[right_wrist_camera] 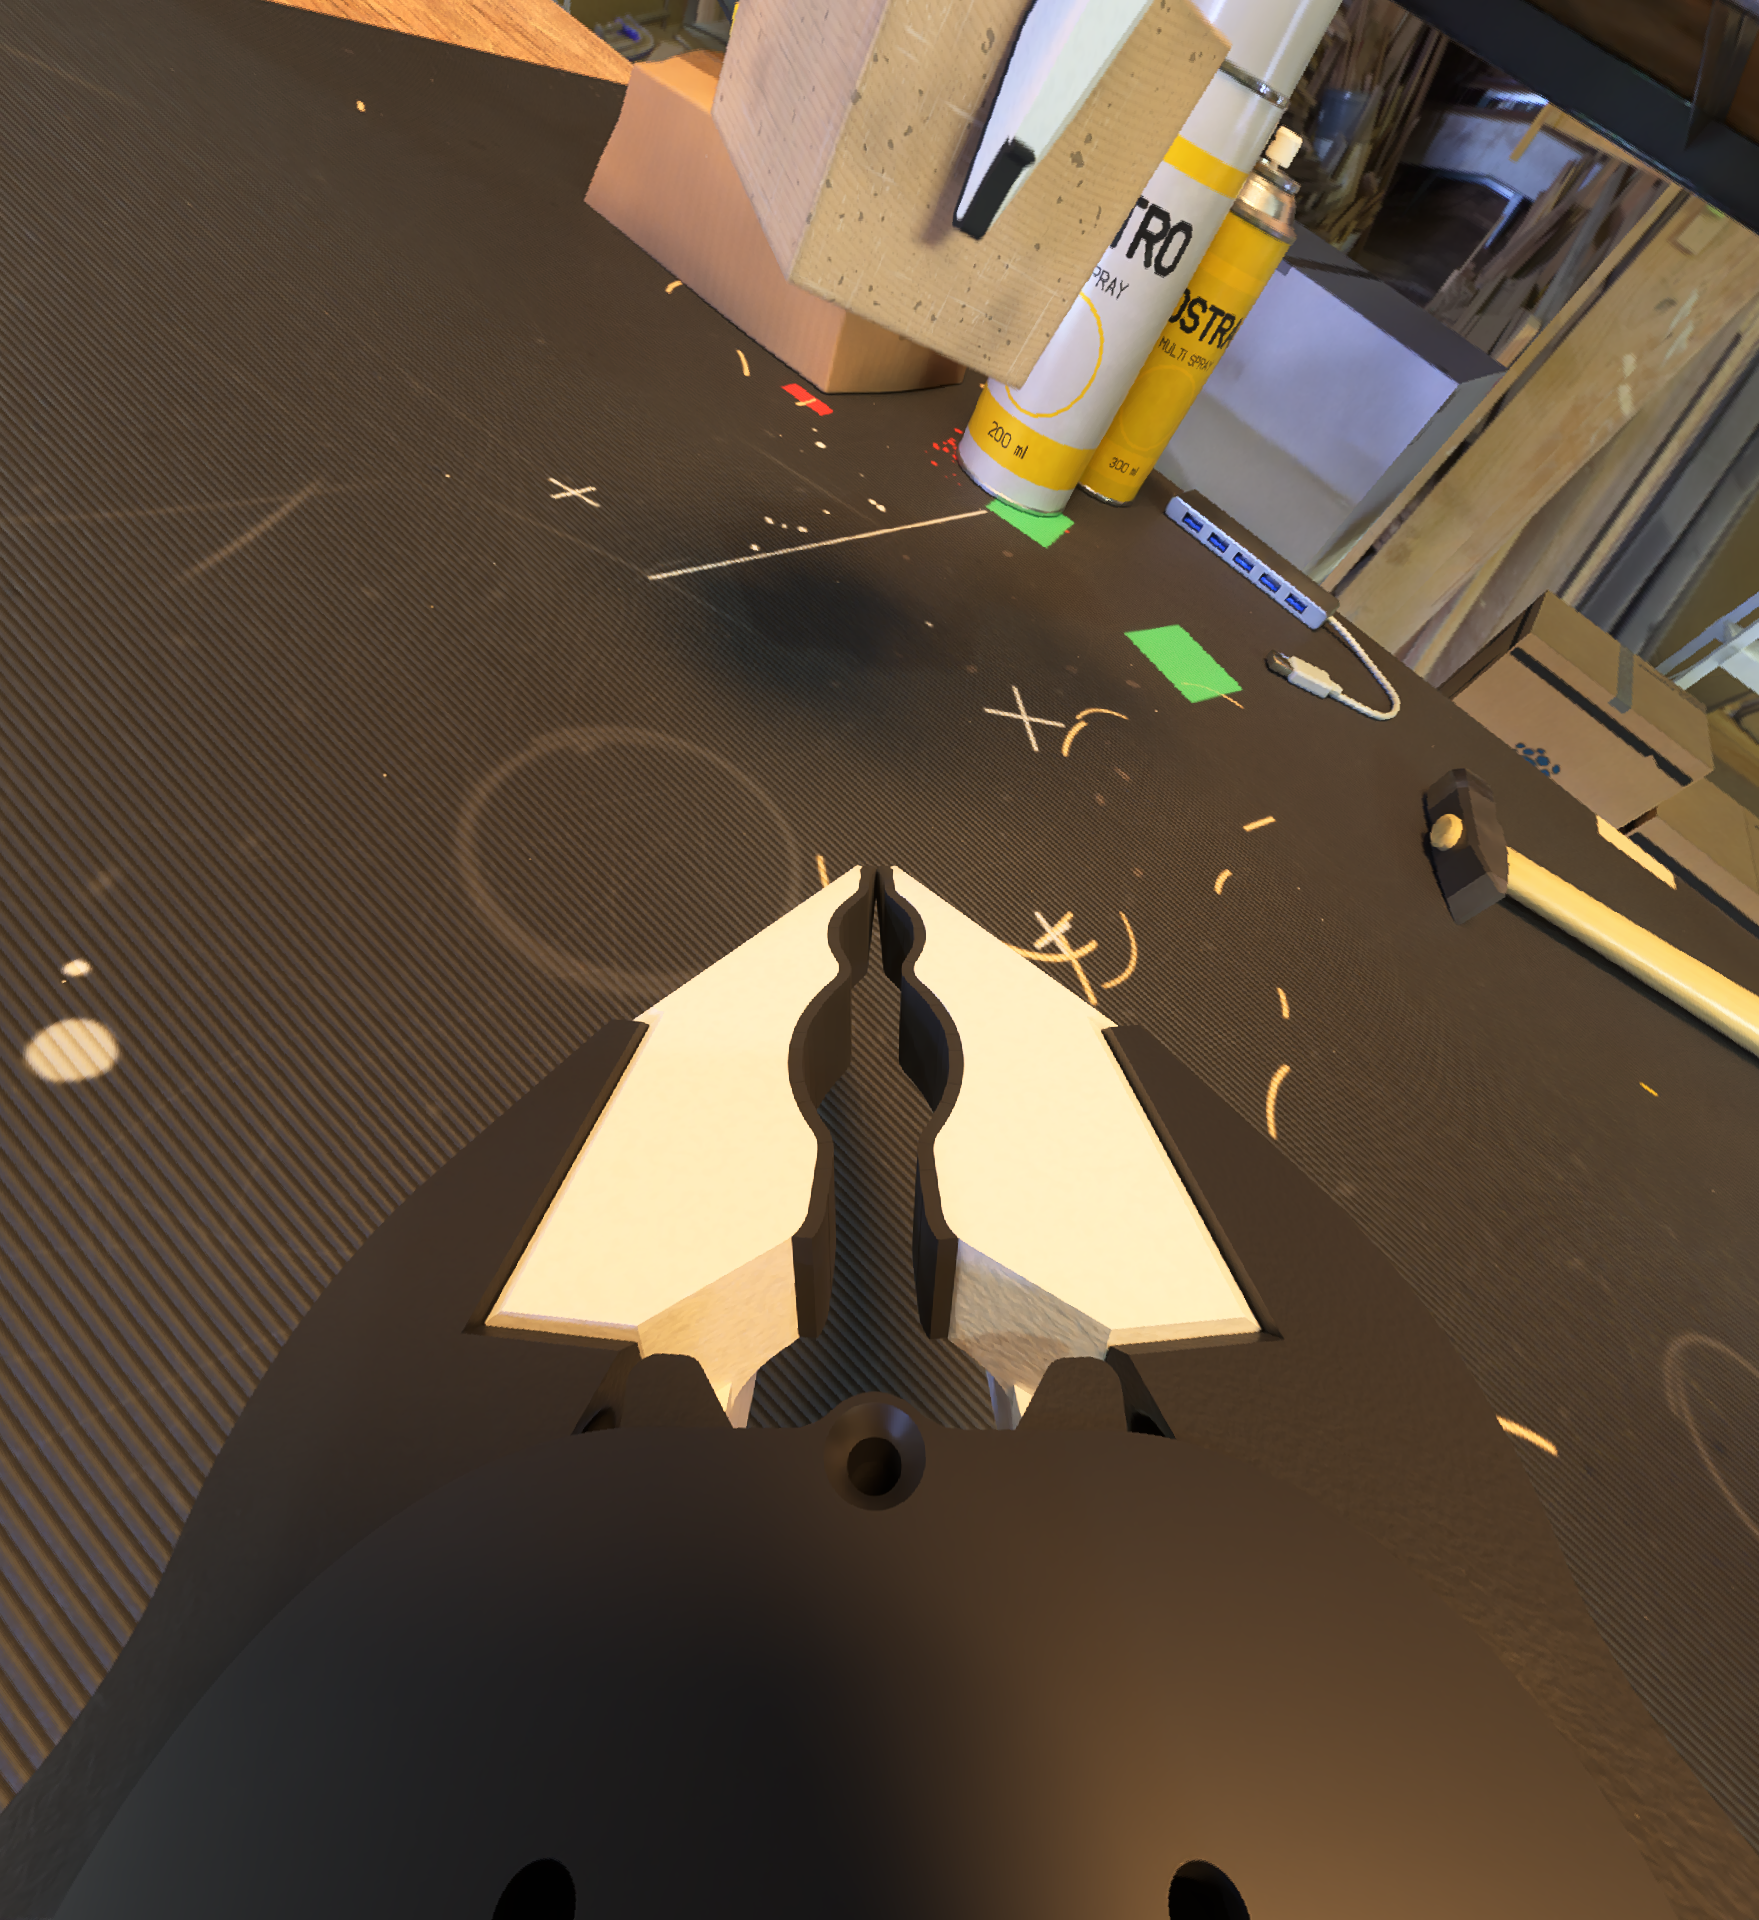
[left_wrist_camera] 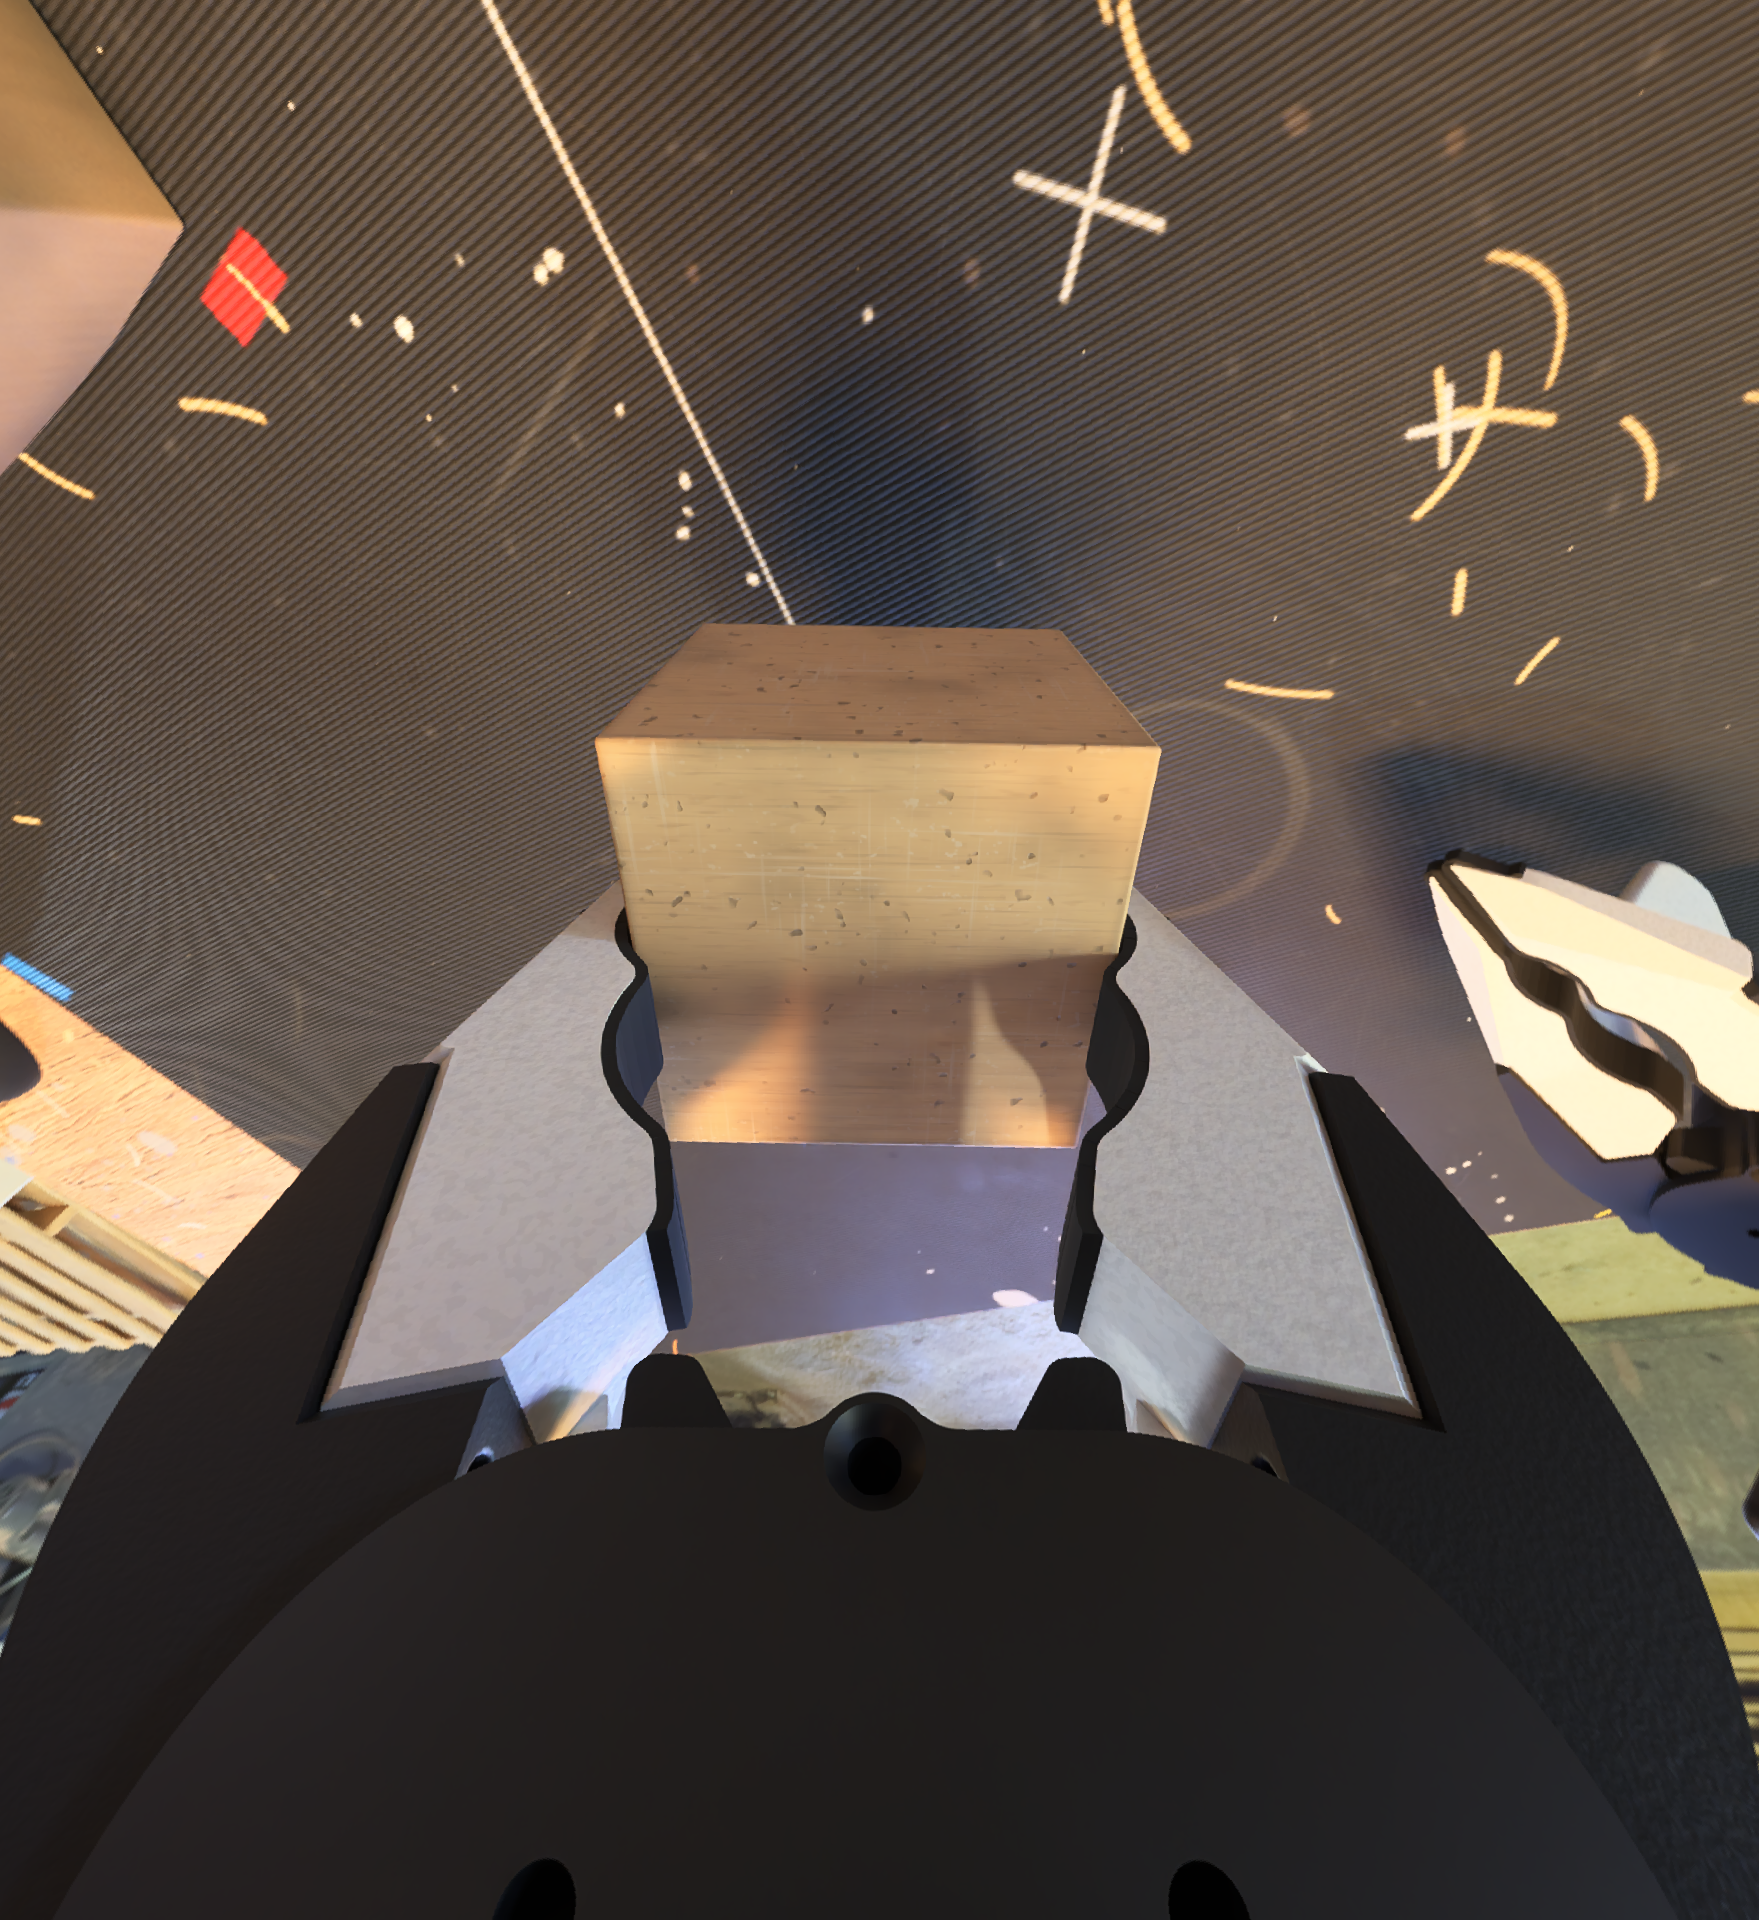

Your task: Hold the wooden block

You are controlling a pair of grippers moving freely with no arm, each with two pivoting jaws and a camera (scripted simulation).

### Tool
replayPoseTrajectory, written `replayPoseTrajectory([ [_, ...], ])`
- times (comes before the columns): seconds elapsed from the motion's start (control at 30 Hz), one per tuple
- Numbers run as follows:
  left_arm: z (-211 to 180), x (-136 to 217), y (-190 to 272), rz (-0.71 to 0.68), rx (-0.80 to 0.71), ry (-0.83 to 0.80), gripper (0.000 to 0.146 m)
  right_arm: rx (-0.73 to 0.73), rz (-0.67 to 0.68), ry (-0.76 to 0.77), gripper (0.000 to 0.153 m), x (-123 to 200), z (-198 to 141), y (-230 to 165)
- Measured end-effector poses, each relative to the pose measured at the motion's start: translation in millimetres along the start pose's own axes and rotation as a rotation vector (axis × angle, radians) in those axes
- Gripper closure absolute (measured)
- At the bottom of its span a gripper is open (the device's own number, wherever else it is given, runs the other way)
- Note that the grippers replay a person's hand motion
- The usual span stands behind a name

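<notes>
The wooden block (left_wrist_camera: 875, 862) is a pale speckled cube. My left gripper (left_wrist_camera: 875, 925) is shut on it, one finger on each side. In the right wrist view the block (right_wrist_camera: 885, 208) hangs tilted above the dark mat (right_wrist_camera: 335, 623), with one of the left gripper's fingers (right_wrist_camera: 1010, 125) against its side. My right gripper (right_wrist_camera: 875, 883) is shut and empty, low over the mat and apart from the block. It also shows at the right of the left wrist view (left_wrist_camera: 1581, 1029).
A larger tan wood block (right_wrist_camera: 740, 281) stands on the mat behind the held one. Two yellow-and-white spray cans (right_wrist_camera: 1093, 353), a USB hub (right_wrist_camera: 1244, 561), a hammer (right_wrist_camera: 1581, 914) and a cardboard box (right_wrist_camera: 1581, 707) lie to the right. Green tape patches (right_wrist_camera: 1181, 665) mark the mat.
</notes>
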State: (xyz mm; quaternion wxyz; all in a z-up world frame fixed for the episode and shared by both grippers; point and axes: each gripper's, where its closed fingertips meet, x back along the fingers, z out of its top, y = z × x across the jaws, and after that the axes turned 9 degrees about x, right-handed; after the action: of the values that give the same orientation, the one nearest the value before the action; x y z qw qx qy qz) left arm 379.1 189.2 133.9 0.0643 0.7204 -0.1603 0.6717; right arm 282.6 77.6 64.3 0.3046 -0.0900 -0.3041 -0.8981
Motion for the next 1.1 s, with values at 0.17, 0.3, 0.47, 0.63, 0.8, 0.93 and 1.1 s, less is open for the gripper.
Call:
replayPoseTrajectory([
  [0.17,-7,12,0,-0.020,-0.006,-0.044,0.062,0.001,0.002,0.001,0.153,0,1,-1],
  [0.3,-13,15,-10,0.073,-0.024,-0.083,0.062,0.005,0.007,-0.001,0.153,0,1,-3],
  [0.47,-19,15,-12,0.005,0.013,-0.120,0.062,0.006,0.010,0.002,0.153,0,3,-4],
  [0.63,-22,11,-25,0.119,0.004,-0.153,0.062,0.009,0.015,-0.002,0.153,-1,2,-5],
  [0.8,-21,-3,-20,0.054,0.021,-0.159,0.062,0.009,0.013,-0.002,0.153,0,2,-4],
  [0.93,-19,-13,-9,-0.028,0.022,-0.159,0.062,0.001,0.010,-0.004,0.153,0,0,-2],
  [1.1,-16,-17,-16,0.057,0.011,-0.180,0.062,-0.005,0.009,-0.008,0.153,0,-3,0],
])
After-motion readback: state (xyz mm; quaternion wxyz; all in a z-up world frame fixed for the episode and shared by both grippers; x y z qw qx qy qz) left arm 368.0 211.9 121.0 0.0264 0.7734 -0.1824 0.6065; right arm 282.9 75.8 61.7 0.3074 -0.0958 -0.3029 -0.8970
